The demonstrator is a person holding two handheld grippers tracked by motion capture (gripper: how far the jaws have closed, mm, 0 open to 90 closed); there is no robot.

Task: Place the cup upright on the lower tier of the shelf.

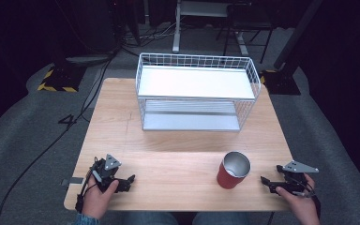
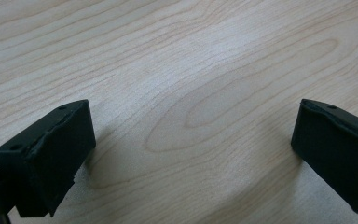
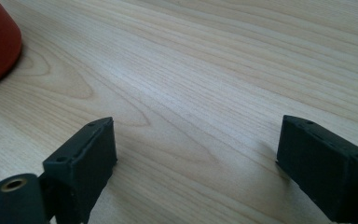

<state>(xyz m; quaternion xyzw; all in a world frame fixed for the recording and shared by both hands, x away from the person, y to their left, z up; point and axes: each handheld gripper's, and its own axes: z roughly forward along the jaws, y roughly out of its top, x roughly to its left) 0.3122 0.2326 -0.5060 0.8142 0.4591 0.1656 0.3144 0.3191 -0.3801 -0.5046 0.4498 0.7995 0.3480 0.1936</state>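
Red cup (image 1: 233, 170), steel-lined, upright, lower right of centre in the high view, on wooden table (image 1: 178, 140). Right gripper (image 1: 268, 183) just right of cup, apart from it, jaws spread wide, holding nothing; cup's red wall at upper left edge of right gripper view. Left gripper (image 1: 127, 182) at lower left, well apart from cup, jaws wide, empty. White wire basket (image 1: 197, 91) above centre.
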